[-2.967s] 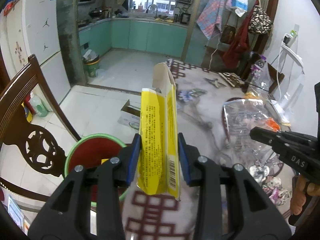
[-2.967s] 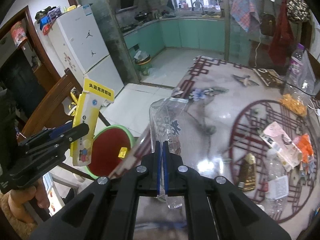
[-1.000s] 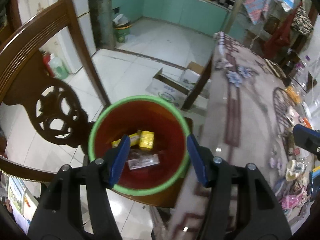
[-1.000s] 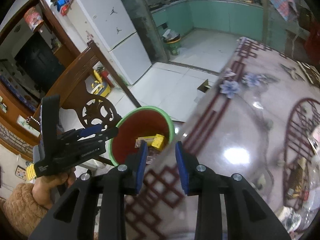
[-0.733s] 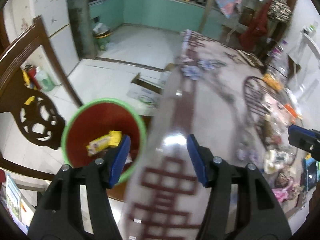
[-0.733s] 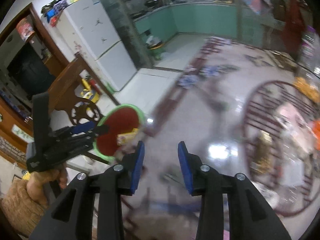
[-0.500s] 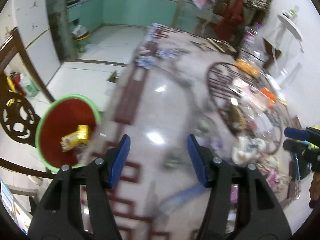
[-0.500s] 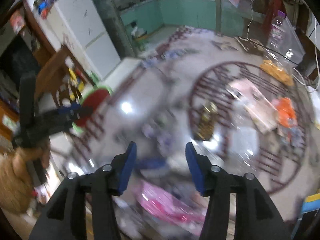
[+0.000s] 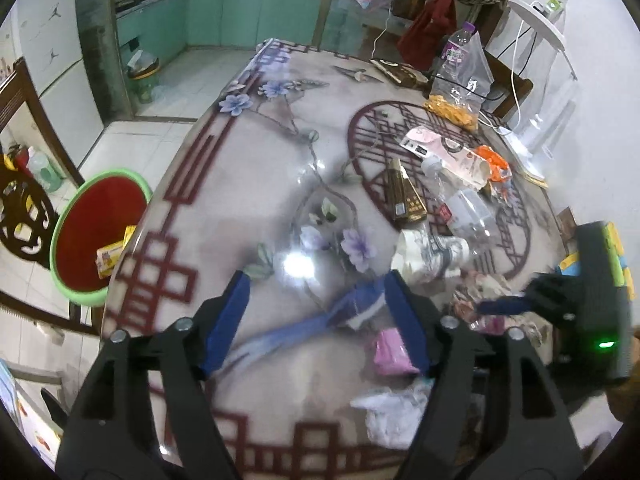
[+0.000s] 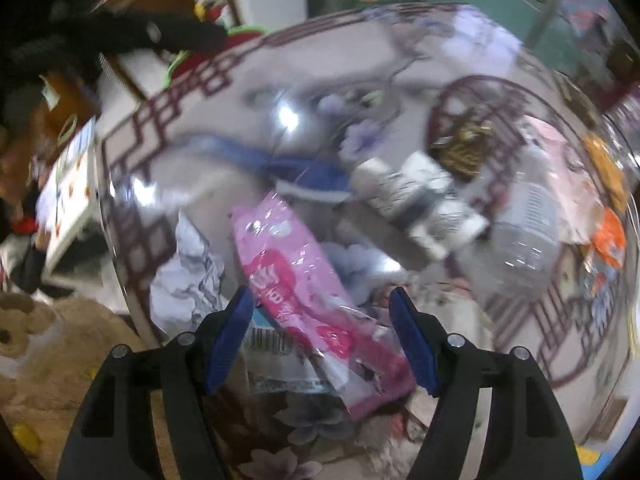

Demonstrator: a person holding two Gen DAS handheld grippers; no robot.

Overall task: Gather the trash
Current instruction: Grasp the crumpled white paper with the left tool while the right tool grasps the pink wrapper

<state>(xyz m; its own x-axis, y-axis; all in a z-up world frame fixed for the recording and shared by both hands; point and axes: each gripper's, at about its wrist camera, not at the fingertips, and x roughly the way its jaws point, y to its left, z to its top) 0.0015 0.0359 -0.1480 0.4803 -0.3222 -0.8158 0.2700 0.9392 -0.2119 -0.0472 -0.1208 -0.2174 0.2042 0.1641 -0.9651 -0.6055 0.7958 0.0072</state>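
A red bin with a green rim (image 9: 64, 216) stands on the floor left of the table, a yellow box (image 9: 110, 254) inside it. My left gripper (image 9: 317, 284) hovers over the patterned tabletop; its jaws are opening, with only a blue wrapper (image 9: 352, 308) lying on the table below them. My right gripper (image 10: 320, 298) points steeply down over a pink wrapper (image 10: 288, 264); its jaws are opening and the pads do not touch the wrapper. The right gripper (image 9: 492, 306) also shows at the right of the left wrist view. Crumpled white paper (image 10: 188, 276) lies beside the pink wrapper.
More litter covers the table's right half: a gold-brown box (image 9: 404, 196), a clear bottle (image 9: 464, 208), a white crushed cup (image 9: 432, 256), an orange wrapper (image 9: 494, 160). A snack bag (image 9: 460, 80) stands at the back. A wooden chair (image 9: 24, 208) is behind the bin.
Both grippers let their items go into the bin, then swung right from over the bin to over the litter on the table. Both pairs of jaws now stand wider.
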